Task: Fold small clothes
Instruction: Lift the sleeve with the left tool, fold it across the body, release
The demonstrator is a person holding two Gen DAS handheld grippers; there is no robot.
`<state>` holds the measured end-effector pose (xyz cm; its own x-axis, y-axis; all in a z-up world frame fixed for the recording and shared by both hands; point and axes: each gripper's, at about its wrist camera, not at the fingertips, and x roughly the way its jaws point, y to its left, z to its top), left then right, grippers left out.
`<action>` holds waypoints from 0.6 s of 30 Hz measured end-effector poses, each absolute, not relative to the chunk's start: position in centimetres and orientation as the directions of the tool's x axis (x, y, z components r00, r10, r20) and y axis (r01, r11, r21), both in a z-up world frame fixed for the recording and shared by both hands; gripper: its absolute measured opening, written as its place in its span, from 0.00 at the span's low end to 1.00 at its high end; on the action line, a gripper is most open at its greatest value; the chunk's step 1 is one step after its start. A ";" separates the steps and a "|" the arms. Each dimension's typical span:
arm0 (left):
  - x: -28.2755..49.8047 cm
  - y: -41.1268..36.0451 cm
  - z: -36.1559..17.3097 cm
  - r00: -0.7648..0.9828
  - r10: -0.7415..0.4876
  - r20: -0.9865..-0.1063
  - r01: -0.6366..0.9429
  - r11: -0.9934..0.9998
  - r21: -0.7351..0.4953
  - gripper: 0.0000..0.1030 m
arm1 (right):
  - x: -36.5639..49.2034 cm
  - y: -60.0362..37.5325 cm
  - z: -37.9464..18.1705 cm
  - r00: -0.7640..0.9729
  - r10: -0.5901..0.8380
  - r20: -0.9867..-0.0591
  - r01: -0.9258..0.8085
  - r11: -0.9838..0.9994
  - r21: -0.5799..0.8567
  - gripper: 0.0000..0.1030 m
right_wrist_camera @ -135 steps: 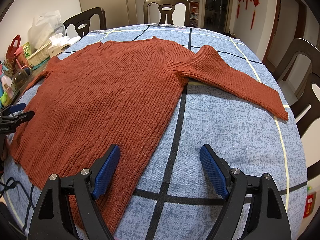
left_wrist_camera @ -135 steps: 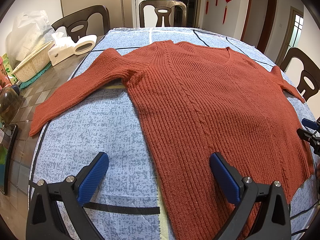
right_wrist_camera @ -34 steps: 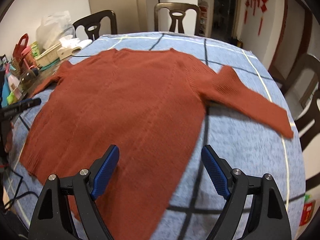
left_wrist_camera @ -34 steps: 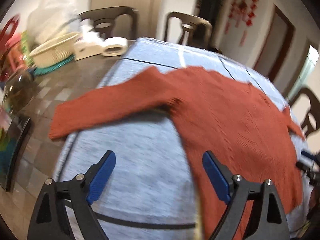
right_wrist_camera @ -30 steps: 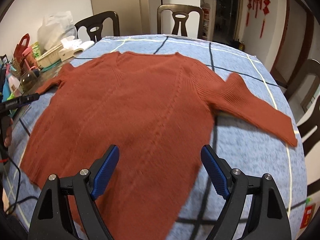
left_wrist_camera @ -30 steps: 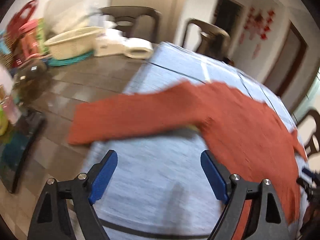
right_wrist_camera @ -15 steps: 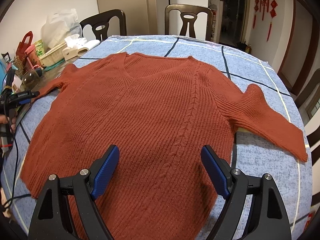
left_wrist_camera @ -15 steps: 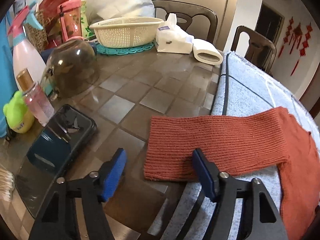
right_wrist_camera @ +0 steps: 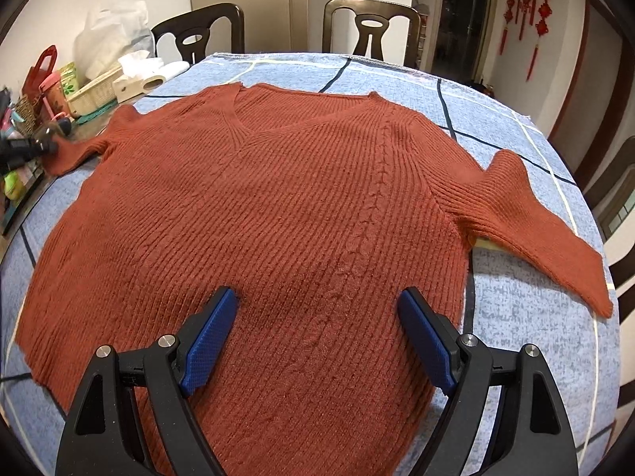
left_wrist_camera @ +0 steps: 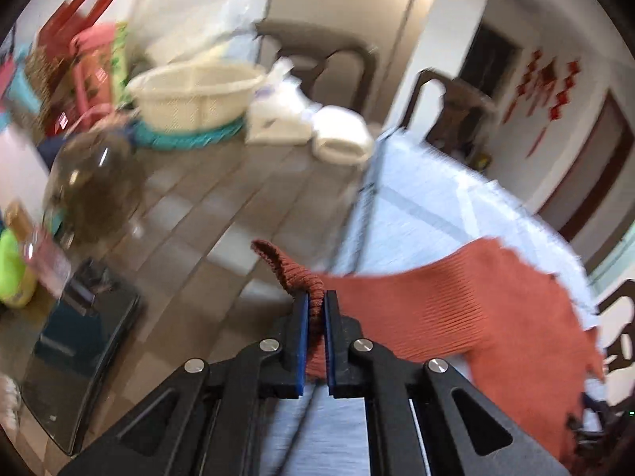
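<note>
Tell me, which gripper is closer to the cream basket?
Left. The left gripper, pinching the sweater's sleeve cuff, sits on the basket side of the table. The right gripper hovers open over the sweater's hem, far across from it.

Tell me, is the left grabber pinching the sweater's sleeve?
Touching. The left wrist view shows the left gripper shut on the sweater sleeve, its cuff squeezed between both blue pads.
</note>
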<state>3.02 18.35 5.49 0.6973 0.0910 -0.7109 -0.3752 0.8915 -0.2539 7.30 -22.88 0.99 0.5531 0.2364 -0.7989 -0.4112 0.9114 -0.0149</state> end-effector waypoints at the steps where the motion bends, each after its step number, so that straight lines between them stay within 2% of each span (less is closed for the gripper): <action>1: 3.2 17.6 6.8 0.719 0.075 -0.691 -0.345 0.901 -0.261 0.08 | 7.3 -22.9 1.0 0.553 0.237 -0.799 -0.411 0.911 -0.015 0.81; 6: 6.2 11.6 11.9 0.791 -0.067 -0.608 -0.143 0.946 -0.291 0.08 | 7.3 -22.8 1.0 0.553 0.236 -0.799 -0.411 0.912 -0.015 0.82; 9: 8.9 7.2 12.9 0.789 -0.185 -0.586 -0.017 0.947 -0.322 0.08 | 7.3 -22.8 1.0 0.554 0.236 -0.799 -0.411 0.912 -0.015 0.82; 12: 11.9 2.5 12.1 0.755 -0.294 -0.585 0.086 0.930 -0.356 0.08 | 7.3 -22.9 1.0 0.552 0.238 -0.799 -0.410 0.912 -0.012 0.82; 16: 16.0 -2.7 8.4 0.628 -0.451 -0.634 0.183 0.878 -0.443 0.09 | 7.2 -22.8 0.9 0.550 0.243 -0.799 -0.411 0.912 -0.005 0.82; 18: 16.5 -4.3 7.0 0.571 -0.486 -0.661 0.194 0.863 -0.467 0.11 | 7.2 -22.9 0.9 0.549 0.245 -0.799 -0.411 0.912 -0.002 0.82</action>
<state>16.53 -4.29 7.01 0.5713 -0.4859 -0.6615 0.1938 0.8630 -0.4666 7.22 -22.87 0.89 0.5488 0.2455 -0.7991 -0.4108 0.9117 -0.0020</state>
